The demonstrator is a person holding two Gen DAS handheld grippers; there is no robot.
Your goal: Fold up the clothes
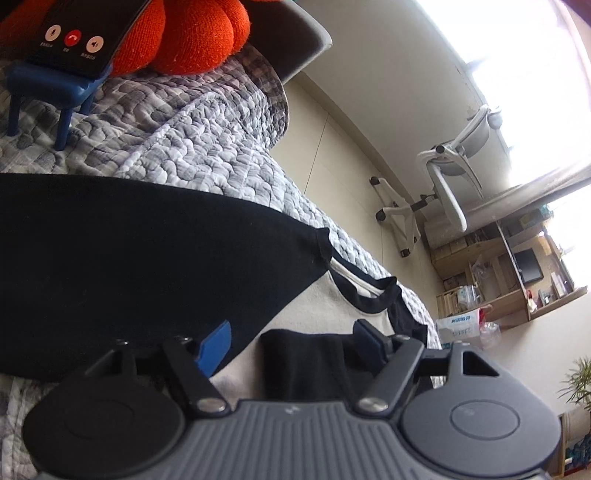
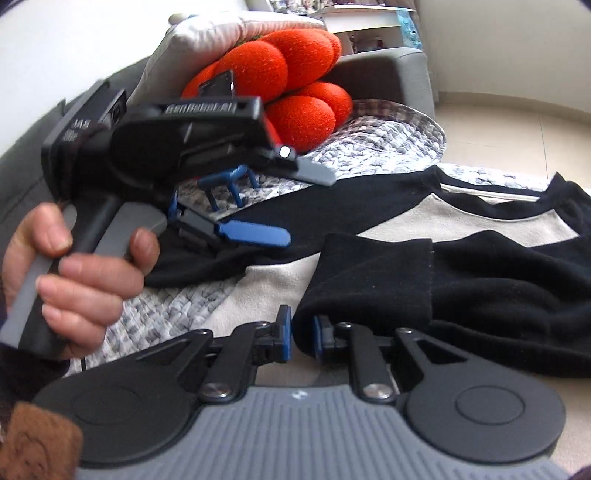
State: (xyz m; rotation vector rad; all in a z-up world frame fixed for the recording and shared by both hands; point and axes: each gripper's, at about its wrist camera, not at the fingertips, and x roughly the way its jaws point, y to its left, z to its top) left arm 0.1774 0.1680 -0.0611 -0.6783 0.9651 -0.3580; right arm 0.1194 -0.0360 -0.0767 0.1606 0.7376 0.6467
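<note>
A grey quilted blanket covers a sofa, and its near part is hidden under the clothing and the tools. On the blanket lies a black and cream shirt, spread flat; its lower part is cut off by the picture edges in both views. One black sleeve is folded over the cream middle part, and its cuff lies near the right gripper.

Behind the shirt, an orange knitted cushion leans on the sofa back, partly hidden. A phone rests on a small blue stand before the cushion; its top is cut off and its small text is too small to read.

The left gripper is held by a hand just above the black shoulder of the shirt. Its jaws are released and stand wide apart, and nothing is between them. In its own view the folded sleeve end lies between the two fingers, but the pads do not press on it.

The right gripper has its jaws only a little apart. The sleeve cuff is at the gap between them. Whether the pads pinch the cloth cannot be told, because the cuff hides the right pad.
</note>
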